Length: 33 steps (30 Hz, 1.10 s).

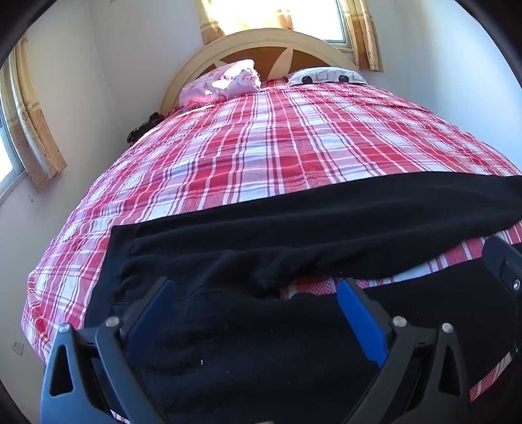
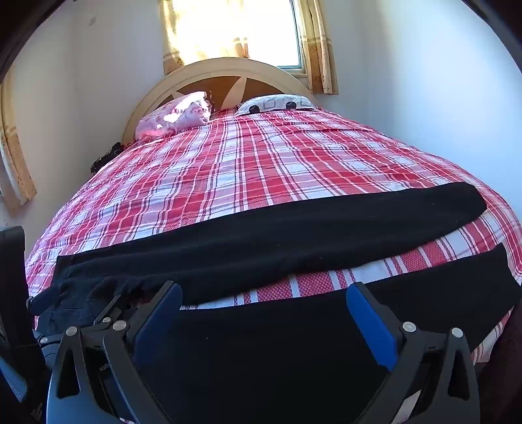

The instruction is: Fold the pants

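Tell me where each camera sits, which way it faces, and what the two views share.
Left wrist: on the left tool, low over the near bed edge, facing the headboard; open blue fingers straddle the pants near the waist.
Right wrist: on the right tool, same heading, over the near leg; open fingers, left tool at frame left.
Shared: pants, plaid bedspread, pink pillow, window.

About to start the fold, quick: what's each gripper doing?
Left gripper: open, holding nothing, over the black pants.
Right gripper: open, holding nothing, over the near pant leg.
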Each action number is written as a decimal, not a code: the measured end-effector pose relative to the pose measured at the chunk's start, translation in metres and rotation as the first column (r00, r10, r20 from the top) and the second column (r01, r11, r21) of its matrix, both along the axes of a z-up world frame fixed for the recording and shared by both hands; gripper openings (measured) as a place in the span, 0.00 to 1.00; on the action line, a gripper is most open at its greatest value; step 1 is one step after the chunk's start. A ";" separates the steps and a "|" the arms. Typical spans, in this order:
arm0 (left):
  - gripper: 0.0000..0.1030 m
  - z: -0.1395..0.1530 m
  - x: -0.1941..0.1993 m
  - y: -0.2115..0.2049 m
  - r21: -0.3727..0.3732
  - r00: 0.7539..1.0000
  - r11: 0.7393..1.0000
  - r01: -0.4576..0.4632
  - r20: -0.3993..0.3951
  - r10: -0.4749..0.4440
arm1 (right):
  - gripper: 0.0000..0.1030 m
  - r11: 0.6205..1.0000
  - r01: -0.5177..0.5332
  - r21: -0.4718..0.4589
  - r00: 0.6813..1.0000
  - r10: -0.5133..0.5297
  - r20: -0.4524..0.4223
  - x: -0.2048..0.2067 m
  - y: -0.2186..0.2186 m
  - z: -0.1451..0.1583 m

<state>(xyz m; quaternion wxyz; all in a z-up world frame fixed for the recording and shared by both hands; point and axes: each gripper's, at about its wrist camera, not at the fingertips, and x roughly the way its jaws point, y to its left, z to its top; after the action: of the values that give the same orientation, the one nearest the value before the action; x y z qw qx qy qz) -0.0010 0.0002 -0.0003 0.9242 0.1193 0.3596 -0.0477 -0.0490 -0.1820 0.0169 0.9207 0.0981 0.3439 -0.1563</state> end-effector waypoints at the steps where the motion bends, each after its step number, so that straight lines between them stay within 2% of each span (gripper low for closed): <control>1: 0.99 0.000 -0.001 0.000 -0.006 1.000 1.000 0.000 -0.004 0.000 | 0.99 1.000 0.001 0.007 1.000 -0.001 0.008 0.000 0.000 0.000; 5: 0.99 -0.009 -0.003 0.001 -0.020 1.000 1.000 -0.002 -0.023 0.002 | 0.99 1.000 -0.003 0.003 1.000 0.003 0.004 0.000 0.000 -0.001; 11: 0.99 -0.006 0.002 0.003 -0.017 0.999 1.000 -0.004 -0.054 0.003 | 0.99 1.000 -0.002 0.007 1.000 0.002 -0.002 0.001 -0.001 -0.001; 33: 0.99 -0.005 0.000 0.005 -0.021 0.998 1.000 -0.004 -0.063 0.002 | 0.99 1.000 0.005 0.022 1.000 -0.005 -0.005 -0.002 0.001 -0.002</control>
<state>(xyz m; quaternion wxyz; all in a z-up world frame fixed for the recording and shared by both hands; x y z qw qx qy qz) -0.0009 0.0053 -0.0054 0.9138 0.1073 0.3881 -0.0539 -0.0510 -0.1808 0.0146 0.9183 0.1089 0.3475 -0.1550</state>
